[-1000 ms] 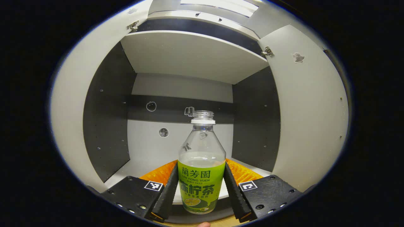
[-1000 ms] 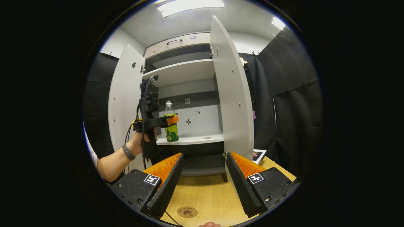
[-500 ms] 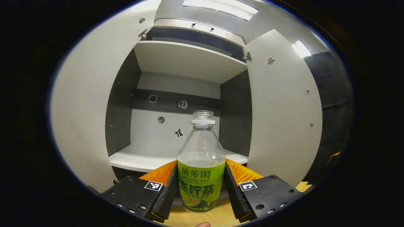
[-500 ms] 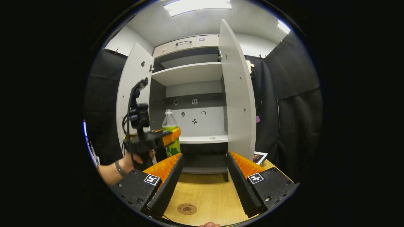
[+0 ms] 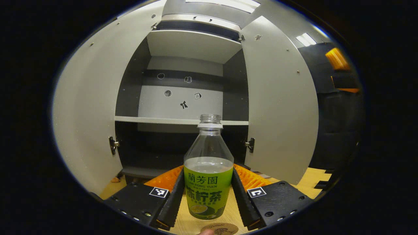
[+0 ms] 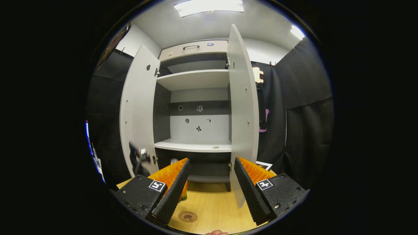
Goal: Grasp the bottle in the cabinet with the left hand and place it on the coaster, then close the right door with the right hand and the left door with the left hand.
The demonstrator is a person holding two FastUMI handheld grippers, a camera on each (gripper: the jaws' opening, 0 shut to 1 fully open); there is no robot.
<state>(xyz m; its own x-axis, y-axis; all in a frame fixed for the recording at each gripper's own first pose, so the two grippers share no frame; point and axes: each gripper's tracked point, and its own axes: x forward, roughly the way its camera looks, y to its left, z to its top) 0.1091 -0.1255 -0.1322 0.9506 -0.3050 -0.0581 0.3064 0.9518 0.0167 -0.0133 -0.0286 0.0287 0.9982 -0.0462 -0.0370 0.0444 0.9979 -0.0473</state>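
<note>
Behind the wooden table [image 6: 215, 209] the cabinet [image 6: 196, 98] stands with both doors open, while the left gripper [image 5: 208, 199] clamps the bottle [image 5: 209, 182] low at frame centre above the coaster [image 5: 222, 228], not yet placed, and the right gripper [image 6: 210, 187] hangs open.

Each claw [image 5: 206, 195] has black screw-studded blocks bearing square black-and-white markers, with ribbed fingers.

I count one green-labelled bottle [image 5: 208, 182] | one round coaster [image 6: 187, 216] | two open cabinet doors, left door [image 6: 137, 111] and right door [image 6: 243, 107] | two grippers, left gripper [image 5: 207, 199] and right gripper [image 6: 209, 189]
</note>
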